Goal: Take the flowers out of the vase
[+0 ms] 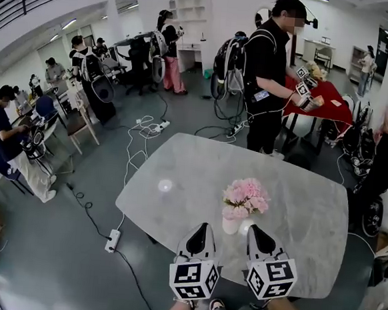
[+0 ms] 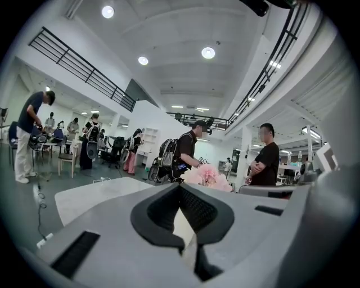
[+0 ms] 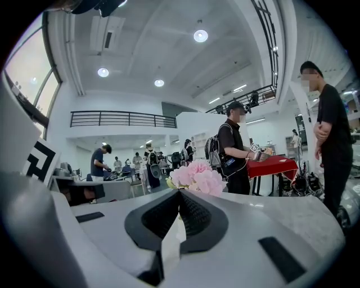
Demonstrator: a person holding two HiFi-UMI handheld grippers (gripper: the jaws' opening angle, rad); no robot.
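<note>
Grey-and-black left claw and grey-and-black right claw are hovering at the near edge, both pressed together and pinching nothing. Just beyond, between them, the small white ceramic vase is standing upright on the pale grey marble-look surface, with the bunch of pink flowers sitting in it, untouched. Judging: reach-in step, no grasp yet. The next move is calling for one claw spreading, then closing on the stems under the blooms, the other likely steadying the vase. People are standing well behind.
</note>
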